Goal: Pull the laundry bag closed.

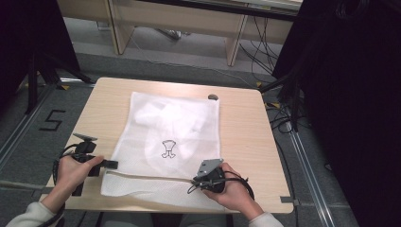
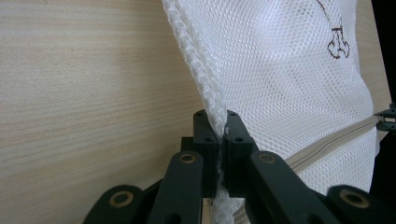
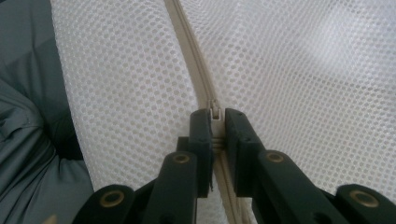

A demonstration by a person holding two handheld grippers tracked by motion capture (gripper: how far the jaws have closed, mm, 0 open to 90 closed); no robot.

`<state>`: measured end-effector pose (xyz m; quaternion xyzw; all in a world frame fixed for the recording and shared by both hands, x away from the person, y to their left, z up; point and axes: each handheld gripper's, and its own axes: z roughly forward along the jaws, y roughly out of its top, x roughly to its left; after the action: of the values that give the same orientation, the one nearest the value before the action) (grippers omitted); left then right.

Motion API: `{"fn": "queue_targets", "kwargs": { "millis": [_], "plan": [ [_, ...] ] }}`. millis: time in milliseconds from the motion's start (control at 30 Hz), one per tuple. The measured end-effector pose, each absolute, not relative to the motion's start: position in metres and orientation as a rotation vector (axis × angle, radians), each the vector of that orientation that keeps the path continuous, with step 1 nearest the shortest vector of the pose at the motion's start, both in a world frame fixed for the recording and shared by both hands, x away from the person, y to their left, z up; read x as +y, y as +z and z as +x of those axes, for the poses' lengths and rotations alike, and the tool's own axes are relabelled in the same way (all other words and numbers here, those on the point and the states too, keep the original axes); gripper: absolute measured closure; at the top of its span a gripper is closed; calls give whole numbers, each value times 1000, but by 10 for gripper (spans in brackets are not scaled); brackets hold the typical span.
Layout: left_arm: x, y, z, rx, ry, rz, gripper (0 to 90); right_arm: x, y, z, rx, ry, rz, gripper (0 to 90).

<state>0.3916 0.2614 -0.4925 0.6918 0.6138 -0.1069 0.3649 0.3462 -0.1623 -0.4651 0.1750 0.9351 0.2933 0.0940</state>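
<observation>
From above, a white mesh bag (image 1: 165, 142) lies flat on the counter (image 1: 241, 127), pale fabric inside. The left gripper (image 2: 223, 135) is clamped on the bag's side seam. The right gripper (image 3: 216, 122) pinches the zipper pull (image 3: 215, 113).

One white mesh bag (image 1: 165, 142) lies on one wooden table (image 1: 241, 127), with one beige zipper (image 1: 146, 176) and one small printed mark (image 1: 168, 148). Two grippers show, and perhaps one dark object (image 1: 213, 97) at the far edge.
</observation>
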Motion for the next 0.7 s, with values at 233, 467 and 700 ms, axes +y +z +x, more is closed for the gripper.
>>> {"fn": "queue_targets", "kwargs": {
  "millis": [233,467,700],
  "plan": [
    [261,-492,392,1579,-272,1781,856,-166,-464,345,2769,868,540,827],
    [261,-492,392,1579,-276,1781,856,-168,-464,345,2764,874,549,827],
    [261,-493,392,1579,-278,1776,856,-169,-463,346,2764,871,520,826]
  ]
}}
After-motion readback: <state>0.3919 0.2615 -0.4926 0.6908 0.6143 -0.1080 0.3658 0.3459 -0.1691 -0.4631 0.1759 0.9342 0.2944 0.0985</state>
